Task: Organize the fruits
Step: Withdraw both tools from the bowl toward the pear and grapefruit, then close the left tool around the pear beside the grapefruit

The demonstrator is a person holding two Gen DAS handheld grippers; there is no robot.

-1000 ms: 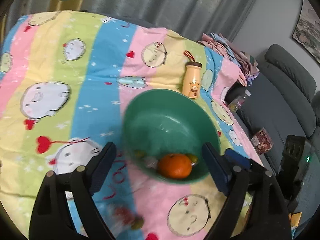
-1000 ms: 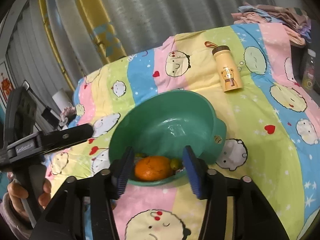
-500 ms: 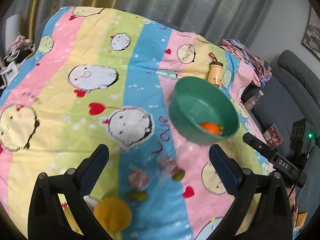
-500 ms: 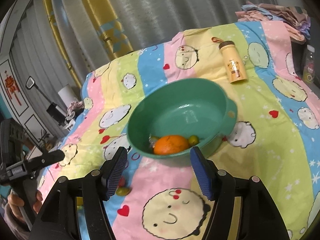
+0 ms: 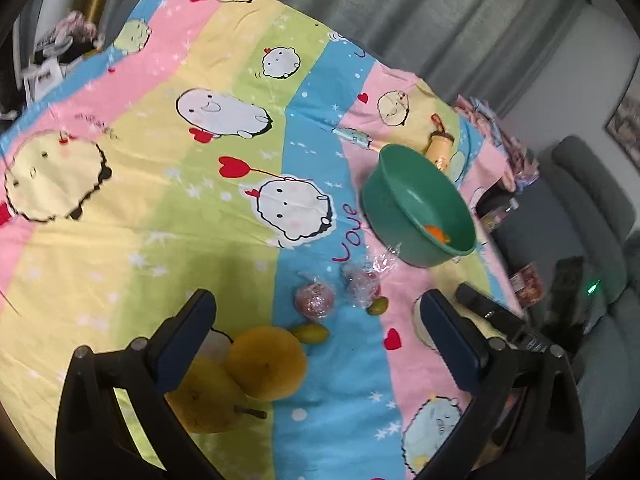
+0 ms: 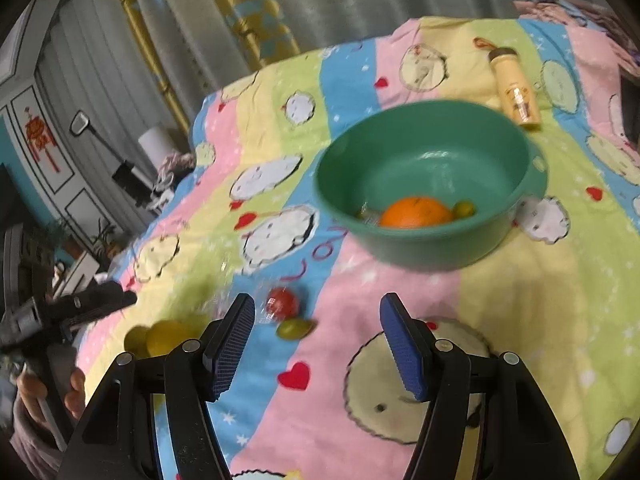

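A green bowl (image 5: pixel 420 212) (image 6: pixel 432 184) sits on the striped cartoon sheet and holds an orange (image 6: pixel 414 213) and a small green fruit (image 6: pixel 464 209). On the sheet lie a yellow round fruit (image 5: pixel 266 362), a yellow pear (image 5: pixel 204 398), two red wrapped fruits (image 5: pixel 315 300) (image 5: pixel 363 285) and two small green fruits (image 5: pixel 310 333) (image 5: pixel 378 306). My left gripper (image 5: pixel 316 348) is open and empty above the yellow fruits. My right gripper (image 6: pixel 318 344) is open and empty, near a red wrapped fruit (image 6: pixel 282 303) and a green fruit (image 6: pixel 295 329).
A yellow bottle (image 6: pixel 514 86) (image 5: pixel 440 150) lies beyond the bowl. A grey sofa (image 5: pixel 592 216) stands right of the bed. Folded clothes (image 6: pixel 568 6) lie at the far corner. The other gripper (image 6: pixel 68 308) shows at the left of the right wrist view.
Both grippers have pulled back from the bowl toward the near side of the bed. The loose fruits on the sheet have come into view. Both stay open.
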